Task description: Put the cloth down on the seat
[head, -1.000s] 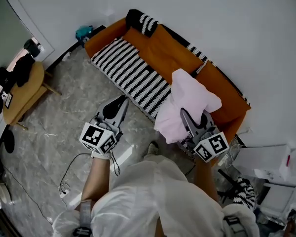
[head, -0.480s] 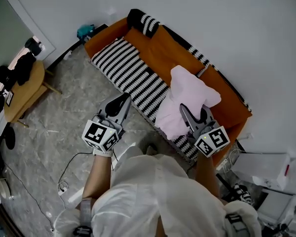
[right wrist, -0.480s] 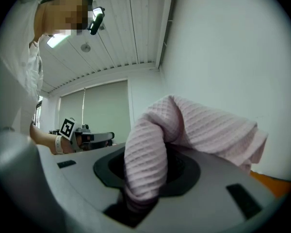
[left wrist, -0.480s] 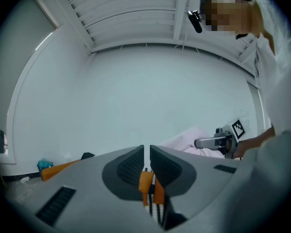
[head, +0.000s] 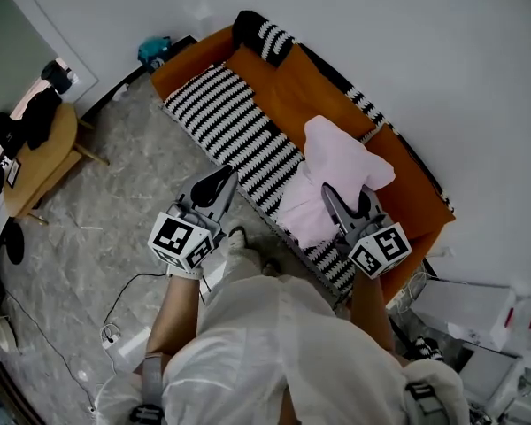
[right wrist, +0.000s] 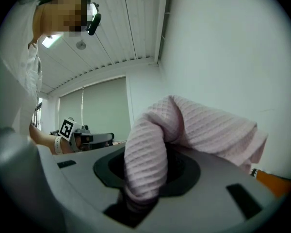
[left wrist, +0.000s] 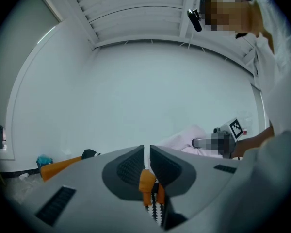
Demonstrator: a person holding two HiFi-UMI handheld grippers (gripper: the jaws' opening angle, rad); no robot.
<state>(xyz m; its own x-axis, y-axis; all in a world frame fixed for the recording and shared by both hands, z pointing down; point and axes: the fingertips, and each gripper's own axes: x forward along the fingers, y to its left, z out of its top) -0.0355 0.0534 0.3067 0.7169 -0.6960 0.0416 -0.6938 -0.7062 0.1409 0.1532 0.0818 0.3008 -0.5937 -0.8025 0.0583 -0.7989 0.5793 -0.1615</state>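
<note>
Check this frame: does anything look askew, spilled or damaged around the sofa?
Nothing is spilled or damaged. The pink waffle-weave cloth hangs bunched from the right gripper above the orange sofa's black-and-white striped seat cover, which lies flat. Only oddity: a loose cable trails across the floor near the person's feet.

The sofa [head: 310, 96] stands along the wall [head: 380, 34], the cloth [head: 336, 162] is over the right part of its seat [head: 239, 131] at the right gripper [head: 345, 199], the left gripper [head: 217, 182] is left of it before the seat, and a table [head: 44, 162] stands far left.
</note>
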